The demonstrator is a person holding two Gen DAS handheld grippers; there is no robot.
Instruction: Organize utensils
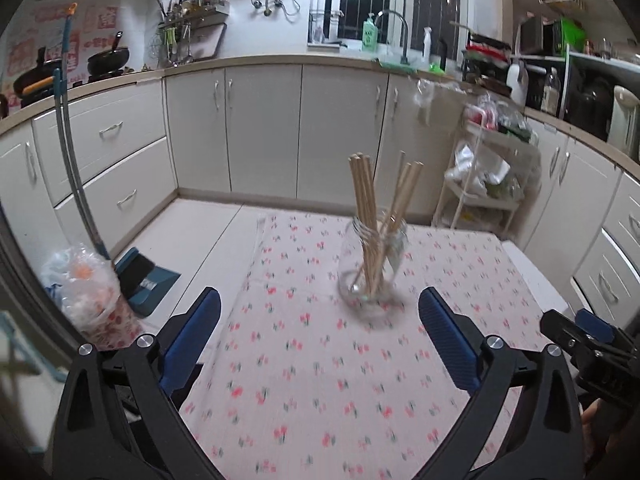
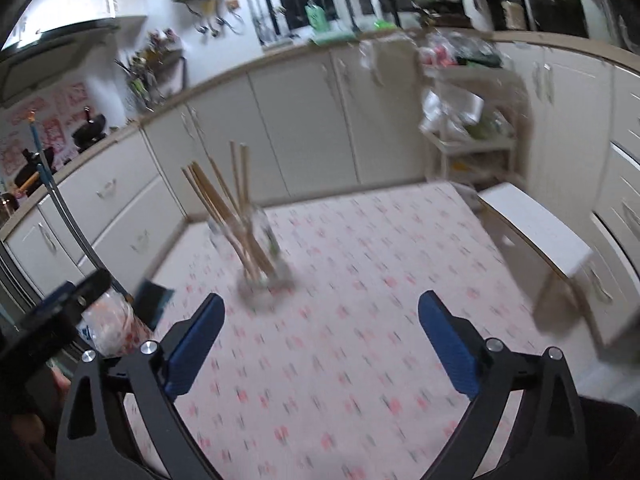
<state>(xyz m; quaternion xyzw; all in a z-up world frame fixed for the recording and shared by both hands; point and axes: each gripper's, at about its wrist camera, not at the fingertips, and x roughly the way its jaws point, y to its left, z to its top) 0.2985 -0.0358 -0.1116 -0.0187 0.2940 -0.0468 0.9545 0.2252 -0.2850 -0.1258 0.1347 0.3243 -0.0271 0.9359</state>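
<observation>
A clear glass jar (image 1: 370, 268) stands upright on the floral tablecloth (image 1: 304, 380) and holds several wooden chopsticks (image 1: 366, 204) that lean outward. My left gripper (image 1: 320, 332) is open and empty, a little short of the jar, which sits between and beyond its blue fingertips. In the right wrist view, which is blurred, the jar (image 2: 264, 268) and chopsticks (image 2: 224, 200) stand ahead and to the left. My right gripper (image 2: 322, 332) is open and empty over the cloth (image 2: 360, 320). The right gripper also shows at the right edge of the left wrist view (image 1: 588, 340).
A plastic-wrapped bag (image 1: 92, 300) sits beyond the table's left edge, beside a blue dustpan (image 1: 146, 280) and broom. White kitchen cabinets (image 1: 260, 128) ring the room. A wire rack of bags (image 1: 484, 176) stands far right. A white stool (image 2: 536, 228) stands by the table's right side.
</observation>
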